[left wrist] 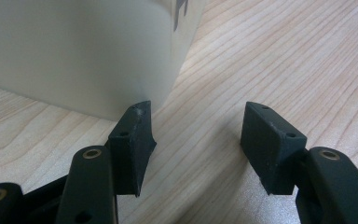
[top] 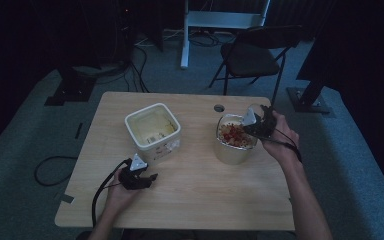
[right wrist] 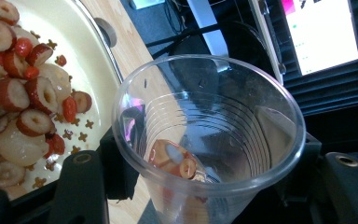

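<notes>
A: While the right hand-held gripper (right wrist: 205, 186) clamps the clear cup (right wrist: 209, 135) just beside the full tub (top: 232, 145), what may fail?
B: Tilting too fast, the last fruit pieces (right wrist: 177, 161) miss the tub. The left hand-held gripper (left wrist: 196, 140) stands open, empty.

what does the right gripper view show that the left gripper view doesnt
Right gripper view: a clear plastic cup clamped between its jaws, with a few pieces left at the bottom, and beside it the container of red and pale dried fruit slices, plus a lit screen beyond the table.

Left gripper view: open jaws with nothing between them, and the blank side wall of the white square tub just ahead of the left fingertip.

Both: the light wooden tabletop and a pair of black jaws rising from the bottom.
</notes>
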Action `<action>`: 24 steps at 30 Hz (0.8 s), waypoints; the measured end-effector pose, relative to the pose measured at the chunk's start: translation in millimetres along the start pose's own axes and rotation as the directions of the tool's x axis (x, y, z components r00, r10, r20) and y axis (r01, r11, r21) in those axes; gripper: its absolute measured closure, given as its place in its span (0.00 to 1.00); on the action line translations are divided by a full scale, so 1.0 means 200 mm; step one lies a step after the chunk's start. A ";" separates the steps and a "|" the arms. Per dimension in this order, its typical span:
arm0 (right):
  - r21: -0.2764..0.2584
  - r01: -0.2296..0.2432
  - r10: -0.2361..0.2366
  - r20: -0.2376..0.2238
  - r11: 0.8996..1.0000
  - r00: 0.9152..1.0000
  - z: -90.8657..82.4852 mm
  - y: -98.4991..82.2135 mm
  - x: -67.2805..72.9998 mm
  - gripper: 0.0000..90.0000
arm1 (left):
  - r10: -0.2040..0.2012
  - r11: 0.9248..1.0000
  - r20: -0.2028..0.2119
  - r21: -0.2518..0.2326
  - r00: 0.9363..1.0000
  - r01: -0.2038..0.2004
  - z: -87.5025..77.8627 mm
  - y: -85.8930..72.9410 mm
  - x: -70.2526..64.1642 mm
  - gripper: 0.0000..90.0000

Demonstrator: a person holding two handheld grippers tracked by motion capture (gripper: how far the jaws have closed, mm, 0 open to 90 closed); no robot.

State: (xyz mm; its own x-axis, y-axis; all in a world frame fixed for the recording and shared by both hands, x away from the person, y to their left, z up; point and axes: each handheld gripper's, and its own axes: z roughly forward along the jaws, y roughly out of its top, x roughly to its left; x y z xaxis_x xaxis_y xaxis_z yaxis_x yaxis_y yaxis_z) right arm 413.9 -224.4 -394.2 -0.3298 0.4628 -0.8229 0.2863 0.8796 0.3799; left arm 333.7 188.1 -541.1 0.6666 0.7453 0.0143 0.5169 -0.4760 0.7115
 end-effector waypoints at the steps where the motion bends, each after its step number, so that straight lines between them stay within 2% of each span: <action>1: 0.002 0.009 -0.009 0.000 1.000 1.000 0.00 0.00 0.00 0.41 | 0.000 1.000 0.000 0.000 1.000 0.000 0.00 0.00 0.00 0.49; 5: 0.021 0.060 -0.060 0.013 0.998 0.998 0.00 0.01 0.01 0.41 | -0.001 1.000 0.000 -0.002 1.000 0.001 0.00 0.00 0.00 0.49; 10: 0.046 0.138 -0.140 0.033 0.989 0.990 -0.01 0.02 0.03 0.41 | 0.000 1.000 0.000 0.000 1.000 0.000 0.00 0.00 0.00 0.49; 17: 0.091 0.259 -0.265 0.064 0.962 0.962 -0.01 0.03 0.05 0.41 | 0.002 1.000 -0.001 0.000 1.000 -0.002 0.00 0.00 0.00 0.49; 20: 0.105 0.280 -0.288 0.071 0.954 0.955 -0.01 0.03 0.06 0.41 | 0.003 1.000 -0.001 0.000 1.000 -0.003 0.00 0.00 0.00 0.49; 22: 0.113 0.306 -0.315 0.081 0.945 0.945 -0.01 0.03 0.07 0.41 | 0.003 1.000 -0.001 0.000 1.000 -0.003 0.00 0.00 0.00 0.49; 24: 0.114 0.316 -0.325 0.081 0.942 0.942 -0.01 0.03 0.08 0.41 | 0.003 1.000 -0.001 0.000 1.000 -0.003 0.00 0.00 0.00 0.49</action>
State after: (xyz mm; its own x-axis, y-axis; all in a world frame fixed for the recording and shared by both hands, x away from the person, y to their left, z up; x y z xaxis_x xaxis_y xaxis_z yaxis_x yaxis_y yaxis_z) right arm 409.2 -211.1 -404.2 -0.3313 0.1410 -0.9329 0.2679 0.9621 0.0503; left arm 333.9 188.2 -541.1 0.6679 0.7441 0.0170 0.5146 -0.4782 0.7117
